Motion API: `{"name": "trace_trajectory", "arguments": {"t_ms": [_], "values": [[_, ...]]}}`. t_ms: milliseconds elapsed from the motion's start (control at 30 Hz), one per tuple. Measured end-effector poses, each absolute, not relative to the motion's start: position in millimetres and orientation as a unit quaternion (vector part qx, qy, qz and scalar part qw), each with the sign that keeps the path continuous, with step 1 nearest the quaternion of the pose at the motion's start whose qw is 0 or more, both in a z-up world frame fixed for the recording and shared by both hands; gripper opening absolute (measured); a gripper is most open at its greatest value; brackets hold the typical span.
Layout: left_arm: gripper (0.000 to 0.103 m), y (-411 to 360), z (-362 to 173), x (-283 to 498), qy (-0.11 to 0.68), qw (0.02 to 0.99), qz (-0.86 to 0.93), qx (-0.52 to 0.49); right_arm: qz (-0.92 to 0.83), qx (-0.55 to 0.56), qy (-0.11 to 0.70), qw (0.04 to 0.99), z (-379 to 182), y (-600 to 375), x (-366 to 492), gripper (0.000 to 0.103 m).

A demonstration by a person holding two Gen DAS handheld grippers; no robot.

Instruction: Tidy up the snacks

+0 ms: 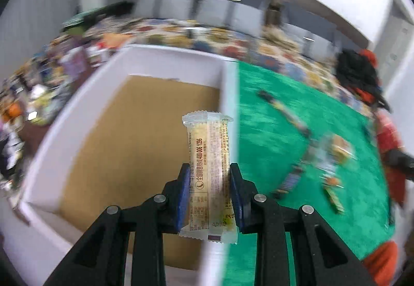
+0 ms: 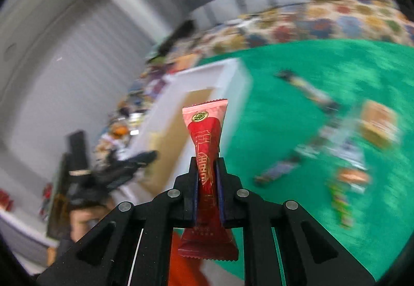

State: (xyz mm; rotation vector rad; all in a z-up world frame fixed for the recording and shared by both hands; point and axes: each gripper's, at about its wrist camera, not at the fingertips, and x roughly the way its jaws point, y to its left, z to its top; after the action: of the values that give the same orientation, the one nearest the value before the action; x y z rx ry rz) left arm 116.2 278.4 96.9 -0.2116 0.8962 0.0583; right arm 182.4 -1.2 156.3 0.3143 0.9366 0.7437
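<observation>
The left gripper (image 1: 209, 191) pinches a pale yellow snack bar (image 1: 209, 177), and the right gripper (image 2: 207, 190) squeezes a red snack packet (image 2: 207, 156) tight. Just past them sits the white box (image 1: 85, 115) with a brown floor, beside the green mat (image 1: 271, 115) where more snacks (image 1: 333, 156) lie. I think this is the carrying step; next, each snack must hang over the box before the tongs let go.
</observation>
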Motion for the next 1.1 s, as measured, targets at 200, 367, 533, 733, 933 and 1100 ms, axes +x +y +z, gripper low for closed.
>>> {"name": "trace_trajectory", "arguments": {"t_ms": [200, 367, 533, 733, 933, 1100], "values": [[0.029, 353.8, 70.9, 109.6, 0.448, 0.881, 0.118, -0.094, 0.395, 0.118, 0.446, 0.795, 152.3, 128.9, 202.0, 0.013], [0.062, 385.3, 28.5, 100.4, 0.471, 0.86, 0.167, -0.101, 0.392, 0.095, 0.465, 0.788, 118.8, 176.9, 208.3, 0.057], [0.083, 375.1, 18.9, 81.2, 0.456, 0.867, 0.17, -0.106, 0.359, 0.06, 0.445, 0.818, 100.5, 135.6, 197.0, 0.065], [0.084, 311.9, 51.0, 66.8, 0.418, 0.894, 0.094, -0.132, 0.237, -0.021, 0.396, 0.887, 55.4, 7.8, 174.2, 0.065], [0.1, 190.6, 64.8, 55.5, 0.398, 0.911, -0.034, -0.102, 0.074, -0.089, 0.38, 0.918, 0.7, -159.5, 125.9, 0.066], [0.1, 94.6, 2.2, 72.6, 0.459, 0.883, -0.074, -0.059, -0.013, -0.069, 0.404, 0.912, -26.3, -254.9, 107.8, 0.066]]}}
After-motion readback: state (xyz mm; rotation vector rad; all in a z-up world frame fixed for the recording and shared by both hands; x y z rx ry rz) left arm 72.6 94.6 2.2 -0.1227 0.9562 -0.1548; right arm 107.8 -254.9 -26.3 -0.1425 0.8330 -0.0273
